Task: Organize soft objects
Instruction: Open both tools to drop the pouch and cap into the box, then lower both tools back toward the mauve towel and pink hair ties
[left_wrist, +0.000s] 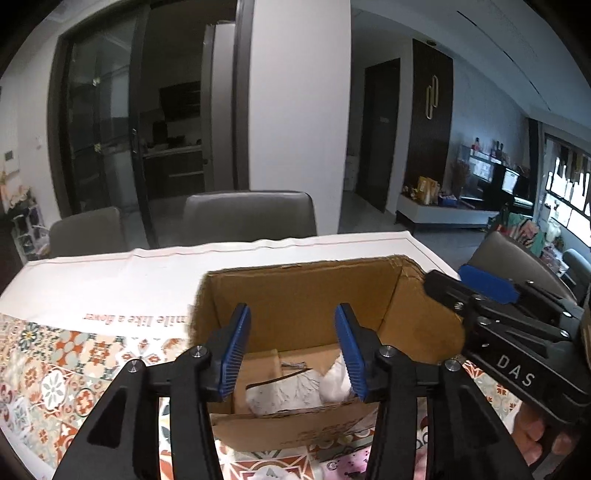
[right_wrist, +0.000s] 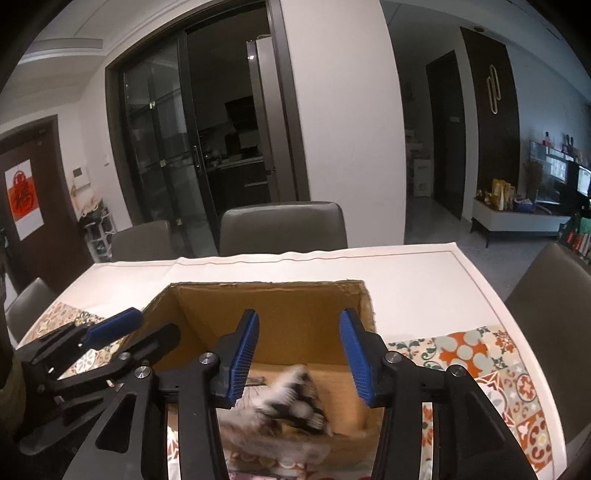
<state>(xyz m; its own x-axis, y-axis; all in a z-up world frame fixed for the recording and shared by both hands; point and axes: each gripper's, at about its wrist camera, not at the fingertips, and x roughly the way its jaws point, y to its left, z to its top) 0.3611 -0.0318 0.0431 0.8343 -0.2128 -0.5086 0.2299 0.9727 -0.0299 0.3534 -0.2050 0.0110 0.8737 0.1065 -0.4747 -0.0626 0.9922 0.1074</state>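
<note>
An open cardboard box (left_wrist: 314, 280) stands on the table. In its bottom lie a white patterned cloth (left_wrist: 284, 391) and a white soft bundle (left_wrist: 336, 376). My left gripper (left_wrist: 292, 310) hovers over the box's near side, open, nothing between its blue pads. Beside it on the right, my right gripper (left_wrist: 461, 284) reaches over the box's right wall. In the right wrist view my right gripper (right_wrist: 299, 315) is open above the box (right_wrist: 280, 299), and a blurred black-and-white soft thing (right_wrist: 291, 395) is inside the box below it. The left gripper (right_wrist: 140, 332) shows at the box's left corner.
A tablecloth (left_wrist: 74, 354) with orange tile pattern and a white far part covers the table. Grey chairs (left_wrist: 247, 218) stand behind the far edge, another chair (right_wrist: 546, 291) at the right end. A pink-printed item (left_wrist: 351, 461) lies just in front of the box.
</note>
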